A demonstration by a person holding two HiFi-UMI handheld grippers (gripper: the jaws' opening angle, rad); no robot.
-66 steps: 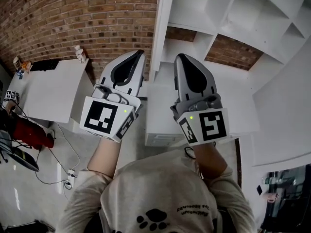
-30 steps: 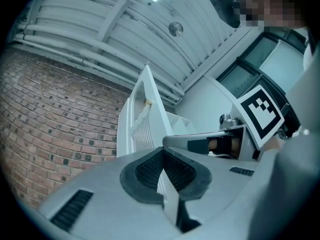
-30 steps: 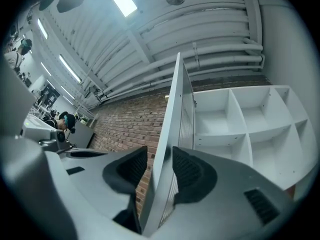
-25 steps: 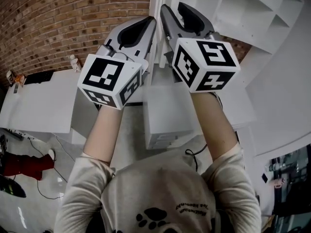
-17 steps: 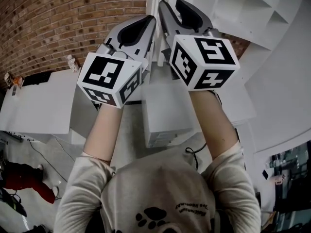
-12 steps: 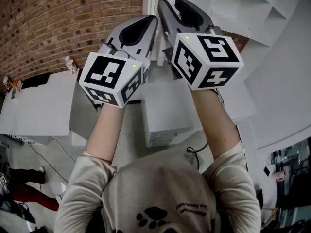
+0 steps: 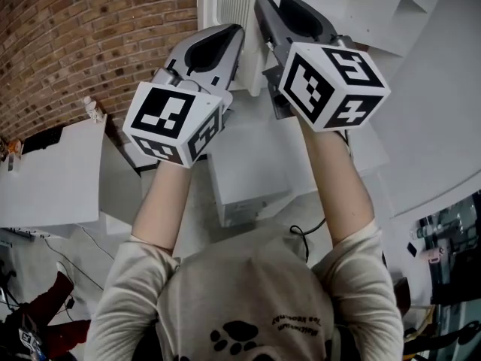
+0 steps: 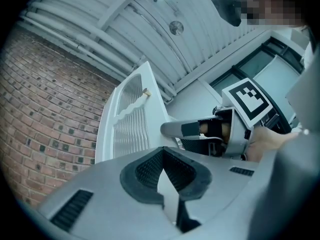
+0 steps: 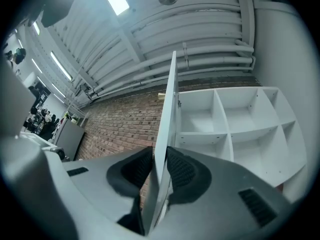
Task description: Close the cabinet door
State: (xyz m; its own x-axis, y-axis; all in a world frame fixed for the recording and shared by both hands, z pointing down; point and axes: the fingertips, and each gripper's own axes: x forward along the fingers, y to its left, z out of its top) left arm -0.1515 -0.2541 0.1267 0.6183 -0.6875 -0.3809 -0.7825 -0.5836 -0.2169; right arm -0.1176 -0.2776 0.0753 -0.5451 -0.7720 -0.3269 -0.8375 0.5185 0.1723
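Observation:
The white cabinet door (image 7: pixel 234 2) stands open, its slatted face toward the brick wall. In the left gripper view the door (image 8: pixel 131 126) carries a small knob (image 8: pixel 146 92). My right gripper (image 7: pixel 262 4) straddles the door's free edge; its jaws are closing, and the pads (image 9: pixel 180 170) lie against both faces of the door (image 9: pixel 169 109). My left gripper (image 7: pixel 236 31) is shut with nothing in it, its tip (image 8: pixel 163 150) just beside the slatted face. The open shelves (image 9: pixel 235 129) lie to the right of the door.
A brick wall (image 7: pixel 90 36) runs behind and to the left. Below my arms stands a low white unit (image 7: pixel 255 171), and a white table (image 7: pixel 45 171) is at the left. A cable (image 7: pixel 301 235) trails on the floor. A person's legs (image 7: pixel 45 307) show at the lower left.
Both grippers rose from waist height to the door's edge. Over the last second the right gripper shifted right and the door's slatted face turned into view.

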